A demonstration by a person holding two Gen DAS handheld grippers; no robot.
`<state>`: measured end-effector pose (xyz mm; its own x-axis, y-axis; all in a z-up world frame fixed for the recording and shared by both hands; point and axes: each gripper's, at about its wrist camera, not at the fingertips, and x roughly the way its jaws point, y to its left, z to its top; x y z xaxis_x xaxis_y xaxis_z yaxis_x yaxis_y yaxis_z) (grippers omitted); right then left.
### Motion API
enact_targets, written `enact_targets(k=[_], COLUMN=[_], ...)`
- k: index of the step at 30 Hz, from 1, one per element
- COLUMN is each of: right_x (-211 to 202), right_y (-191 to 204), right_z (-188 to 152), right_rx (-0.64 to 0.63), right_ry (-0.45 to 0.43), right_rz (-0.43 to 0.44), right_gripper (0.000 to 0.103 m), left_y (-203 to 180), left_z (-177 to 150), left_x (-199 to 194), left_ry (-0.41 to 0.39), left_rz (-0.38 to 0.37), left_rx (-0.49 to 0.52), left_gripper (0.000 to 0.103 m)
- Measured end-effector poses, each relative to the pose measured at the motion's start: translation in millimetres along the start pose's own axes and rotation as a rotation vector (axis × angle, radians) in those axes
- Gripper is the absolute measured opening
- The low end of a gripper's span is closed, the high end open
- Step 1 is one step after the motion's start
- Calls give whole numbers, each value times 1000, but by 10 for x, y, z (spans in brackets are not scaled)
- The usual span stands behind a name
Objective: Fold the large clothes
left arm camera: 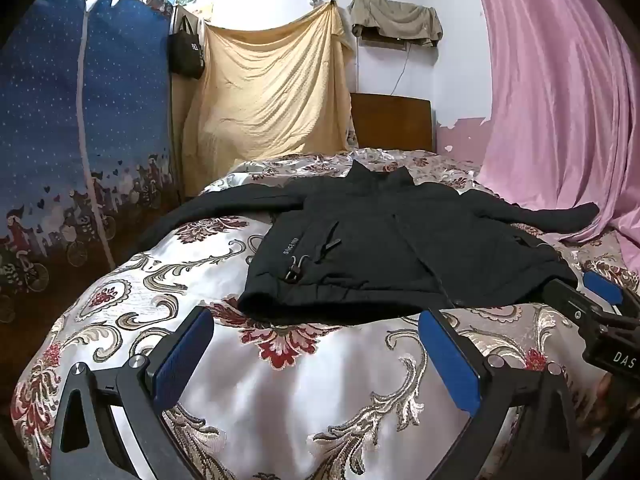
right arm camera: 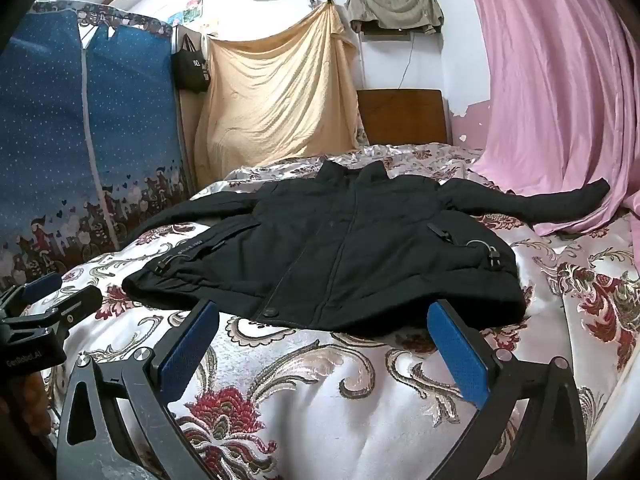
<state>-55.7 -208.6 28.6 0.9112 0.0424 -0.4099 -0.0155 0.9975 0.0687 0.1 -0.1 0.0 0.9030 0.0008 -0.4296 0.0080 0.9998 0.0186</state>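
A black padded jacket (left arm camera: 384, 248) (right arm camera: 340, 256) lies flat and front up on the bed, collar towards the headboard, both sleeves spread sideways, hem nearest me. My left gripper (left arm camera: 316, 320) hangs open just short of the hem's left part, nothing between its blue pads (left arm camera: 184, 356). My right gripper (right arm camera: 324, 312) is also open, its fingertips at the hem's near edge without pressing on it. The left wrist view catches the right gripper (left arm camera: 588, 292) at its right edge, and the left gripper (right arm camera: 60, 288) shows at the left edge of the right wrist view.
The bed carries a shiny floral bedspread (left arm camera: 280, 392) (right arm camera: 360, 400). A blue fabric wardrobe (left arm camera: 80, 140) stands along the left. A pink curtain (right arm camera: 560, 80) hangs on the right, touching the jacket's right sleeve. A wooden headboard (left arm camera: 392, 122) and a yellow sheet (left arm camera: 272, 92) lie behind.
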Motion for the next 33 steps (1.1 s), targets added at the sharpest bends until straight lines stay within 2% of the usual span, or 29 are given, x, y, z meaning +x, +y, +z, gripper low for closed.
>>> enact_targets(k=[33], right_x=[4], right_y=[-2], right_z=[-13], right_rx=[3], right_ry=[5], right_rz=[7], right_gripper=[102], left_y=[0], left_z=[0], left_x=[-1], left_ry=[-3], left_rz=[0], left_rx=[0], left_gripper=[103])
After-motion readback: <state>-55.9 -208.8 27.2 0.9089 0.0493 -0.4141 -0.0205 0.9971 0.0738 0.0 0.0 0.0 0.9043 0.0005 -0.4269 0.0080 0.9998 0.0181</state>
